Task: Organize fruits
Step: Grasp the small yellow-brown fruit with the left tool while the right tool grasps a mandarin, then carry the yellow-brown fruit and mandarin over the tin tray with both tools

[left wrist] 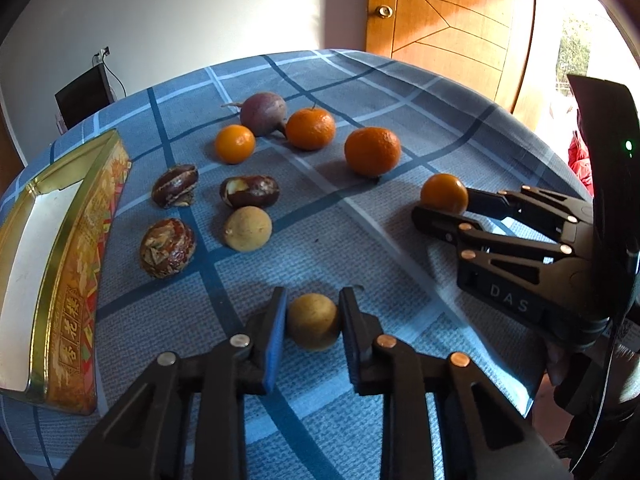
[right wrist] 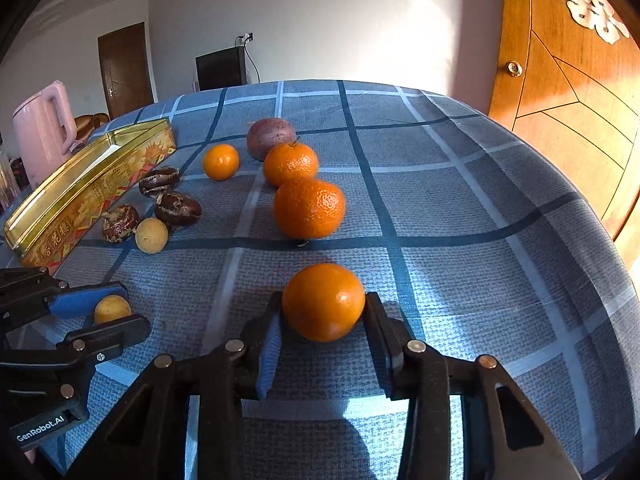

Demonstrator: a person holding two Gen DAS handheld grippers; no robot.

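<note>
Left claw [left wrist: 313,320]: closed on a small tan fruit [left wrist: 313,321], low on the checked surface [left wrist: 400,280].
Right claw [right wrist: 323,312]: gripping a small orange [right wrist: 323,302] at its widest part.
Handling: both probably light, round, apt to roll; thin skins, squeeze gently.

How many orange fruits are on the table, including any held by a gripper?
4. One sits in the right gripper as the held orange. A big orange lies beyond it, the stemmed orange farther back, and a small orange to its left. None seems hidden.

Right tongs [right wrist: 323,312] clamp a small orange [right wrist: 323,301]; left tongs [right wrist: 106,312] pinch a tan fruit [right wrist: 112,309].
</note>
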